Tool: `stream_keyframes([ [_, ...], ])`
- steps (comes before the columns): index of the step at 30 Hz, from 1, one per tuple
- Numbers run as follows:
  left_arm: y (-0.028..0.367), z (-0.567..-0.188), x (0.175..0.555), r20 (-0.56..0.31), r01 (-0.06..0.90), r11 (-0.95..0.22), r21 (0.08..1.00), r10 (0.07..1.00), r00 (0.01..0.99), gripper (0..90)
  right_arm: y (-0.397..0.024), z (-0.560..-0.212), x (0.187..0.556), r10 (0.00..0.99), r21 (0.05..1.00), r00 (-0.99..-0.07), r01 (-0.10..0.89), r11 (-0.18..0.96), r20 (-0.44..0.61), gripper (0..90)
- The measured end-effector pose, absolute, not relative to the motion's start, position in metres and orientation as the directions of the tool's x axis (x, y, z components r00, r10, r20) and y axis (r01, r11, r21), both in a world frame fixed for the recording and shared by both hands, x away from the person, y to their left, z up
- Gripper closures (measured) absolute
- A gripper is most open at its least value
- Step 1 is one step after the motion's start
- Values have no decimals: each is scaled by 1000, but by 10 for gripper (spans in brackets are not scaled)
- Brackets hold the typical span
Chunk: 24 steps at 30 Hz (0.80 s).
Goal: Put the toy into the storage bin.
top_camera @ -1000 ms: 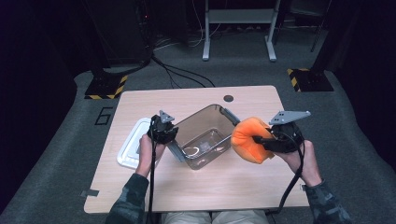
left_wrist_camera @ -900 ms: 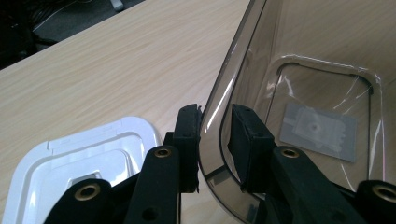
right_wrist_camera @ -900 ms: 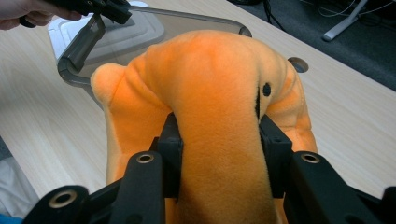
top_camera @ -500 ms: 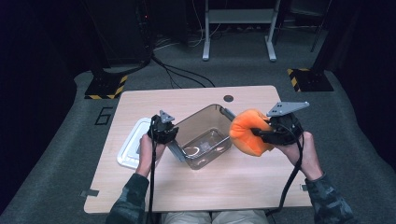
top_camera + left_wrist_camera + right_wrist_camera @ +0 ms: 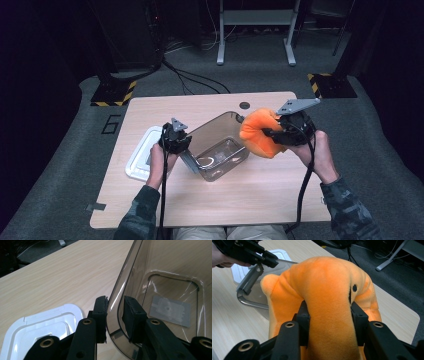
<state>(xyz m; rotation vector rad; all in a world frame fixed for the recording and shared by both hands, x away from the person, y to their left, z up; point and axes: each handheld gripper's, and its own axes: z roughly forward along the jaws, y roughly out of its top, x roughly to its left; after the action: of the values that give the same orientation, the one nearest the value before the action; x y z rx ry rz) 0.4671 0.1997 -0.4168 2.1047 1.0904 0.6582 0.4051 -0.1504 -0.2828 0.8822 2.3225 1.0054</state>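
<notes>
plush toy probably lies crosswise

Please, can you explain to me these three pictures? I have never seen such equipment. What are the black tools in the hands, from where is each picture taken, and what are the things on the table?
A person sits at a wooden table and holds a hand-operated gripper in each hand; each has two black jaws.

The high view looks down from above the person. The other two pictures come from small cameras riding on the grippers, looking along their jaws.

On the table stand a clear plastic container and, beside it, its white lid.

The left gripper is shut on the container's wall: in the left gripper view one pad presses outside, the other inside.

The right gripper is shut on an orange plush toy, held above the table at the container's far right corner. In the right gripper view the toy bulges between the jaws.
</notes>
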Motion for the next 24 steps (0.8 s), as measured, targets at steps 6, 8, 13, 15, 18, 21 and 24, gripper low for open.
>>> stream_keyframes([
  [6,200,-417,468,127,505,-428,750,841,525,723,-138,-285,415,717,759,-678,378,530,-163,609],
  [8,200,-417,468,126,504,-428,750,841,526,723,-133,-285,418,717,756,-677,378,534,-167,608],
  [13,200,-417,468,124,504,-425,752,842,524,723,-121,-286,423,712,758,-681,370,538,-173,603],
  [15,200,-417,468,126,504,-427,750,841,526,723,-117,-286,426,710,754,-680,368,544,-180,603],
  [18,200,-417,468,124,505,-425,751,843,524,723,-111,-288,430,709,754,-682,366,545,-182,603],
  [21,199,-417,468,125,502,-425,753,842,525,723,-104,-290,434,713,750,-678,375,545,-179,603],
  [24,199,-417,468,120,503,-420,756,843,524,723,-98,-294,439,712,750,-679,374,546,-180,602],
])
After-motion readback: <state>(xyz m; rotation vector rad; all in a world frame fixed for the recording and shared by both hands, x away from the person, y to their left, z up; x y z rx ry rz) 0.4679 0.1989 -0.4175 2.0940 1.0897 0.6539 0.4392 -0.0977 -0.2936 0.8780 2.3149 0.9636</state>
